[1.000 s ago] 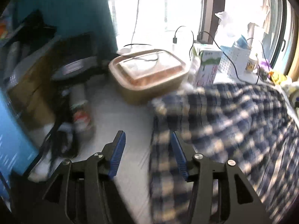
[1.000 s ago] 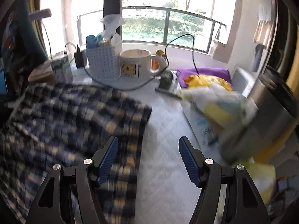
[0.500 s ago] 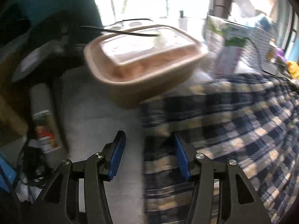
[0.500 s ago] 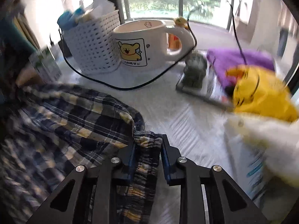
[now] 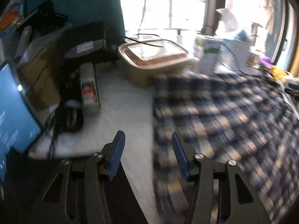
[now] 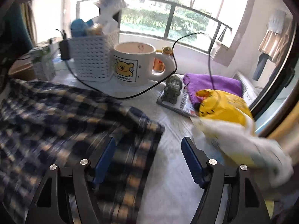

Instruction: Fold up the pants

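On the white table top (image 5: 119, 108), the plaid pants (image 5: 224, 123) lie spread out, filling the left wrist view from about 1 o'clock round to 5 o'clock and the right wrist view from 8 o'clock to 6 o'clock; both views are blurred. At 6 o'clock in its own view, the left gripper (image 5: 147, 151) has its blue-padded fingers (image 5: 117, 155) parted to a middling gap, with the pants' left edge running up between them and nothing pinched. At 11 o'clock from it lies a can (image 5: 88, 87) on its side, and at 12 o'clock a tan lidded container (image 5: 155, 57) touches the far edge of the pants. The right gripper (image 6: 147, 160) is opening its jaws, already wide; the pants' hem corner lies between them nearer the left pad, not pressed. At 12 o'clock from it stands a bear mug (image 6: 136, 63), with a white basket (image 6: 91, 59) just beside at 11 o'clock, and a yellow bag (image 6: 222, 108) at 2 o'clock
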Tool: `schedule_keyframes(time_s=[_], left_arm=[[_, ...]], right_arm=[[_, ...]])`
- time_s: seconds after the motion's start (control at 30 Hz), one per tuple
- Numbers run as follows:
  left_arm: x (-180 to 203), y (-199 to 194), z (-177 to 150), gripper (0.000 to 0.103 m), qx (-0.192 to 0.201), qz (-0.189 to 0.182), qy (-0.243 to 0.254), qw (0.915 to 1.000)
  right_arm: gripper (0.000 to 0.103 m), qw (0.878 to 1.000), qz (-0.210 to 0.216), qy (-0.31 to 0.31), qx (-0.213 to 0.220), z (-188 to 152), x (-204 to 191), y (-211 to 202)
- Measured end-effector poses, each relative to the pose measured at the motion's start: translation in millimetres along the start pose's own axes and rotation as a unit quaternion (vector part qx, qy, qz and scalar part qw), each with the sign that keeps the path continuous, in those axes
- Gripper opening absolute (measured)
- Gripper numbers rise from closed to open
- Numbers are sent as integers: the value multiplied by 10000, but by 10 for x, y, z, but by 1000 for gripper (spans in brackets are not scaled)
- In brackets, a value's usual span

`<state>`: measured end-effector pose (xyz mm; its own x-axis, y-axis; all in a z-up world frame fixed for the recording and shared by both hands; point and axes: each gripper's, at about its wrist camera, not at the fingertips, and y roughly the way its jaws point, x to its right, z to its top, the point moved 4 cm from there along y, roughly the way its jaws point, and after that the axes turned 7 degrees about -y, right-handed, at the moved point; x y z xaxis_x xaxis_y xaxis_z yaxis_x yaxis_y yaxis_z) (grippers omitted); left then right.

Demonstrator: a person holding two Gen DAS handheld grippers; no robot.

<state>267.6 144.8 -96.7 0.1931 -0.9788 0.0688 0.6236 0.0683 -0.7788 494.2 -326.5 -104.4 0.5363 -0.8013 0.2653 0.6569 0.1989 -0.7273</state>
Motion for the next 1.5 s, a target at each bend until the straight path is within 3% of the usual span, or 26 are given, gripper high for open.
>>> schedule_keyframes(time_s=[0.23,0.43,0.63,0.7,0.77,0.8,0.87,1.03,1.13,1.27,1.3,1.33,1.37,1.5], left_arm=[[290,-505,-623,52,-217,-598,88,9979],[386,-703,-934,53,-624,-1362,-224,9885],[358,-434,-1083,53,-870,-1226,-420,9877],[371,-410,-1069,52,-728,-1099,-372,9906],[411,-392,-1069,30,-597,-962,-221,9933],[398,-362,-1070,7,-621,-936,-214,9934],[375,-356,-1058,1,-578,-979,-264,9932],[255,-465,-927,0,-148,-675,-177,9975],[119,-405,-826,1,7,-377,-207,9991],[68,-415,-803,5,-167,-626,-379,9972],[84,-479,-817,20,-142,-595,-308,9977],[92,-558,-832,43,-76,-576,-265,9980],[109,-647,-851,51,-7,-613,-249,9978],[286,-1054,-1023,53,89,-1126,37,9936]], right_arm=[[75,9997,30,137,185,-377,-179,-645],[75,9990,85,331,289,-661,-347,-995],[75,9977,143,535,382,-839,-475,-1176],[75,9974,168,573,407,-884,-505,-1225],[75,9972,191,605,404,-934,-537,-1257],[75,9971,202,617,400,-953,-547,-1265],[75,9968,213,662,391,-997,-554,-1272],[75,9963,233,729,391,-1054,-549,-1282],[75,9961,251,750,401,-1063,-553,-1280],[75,9957,304,781,387,-1123,-589,-1284],[75,9957,309,783,390,-1151,-594,-1298],[75,9956,312,793,395,-1174,-597,-1313],[75,9954,303,816,397,-1208,-595,-1328],[75,9945,221,954,381,-1320,-560,-1380]])
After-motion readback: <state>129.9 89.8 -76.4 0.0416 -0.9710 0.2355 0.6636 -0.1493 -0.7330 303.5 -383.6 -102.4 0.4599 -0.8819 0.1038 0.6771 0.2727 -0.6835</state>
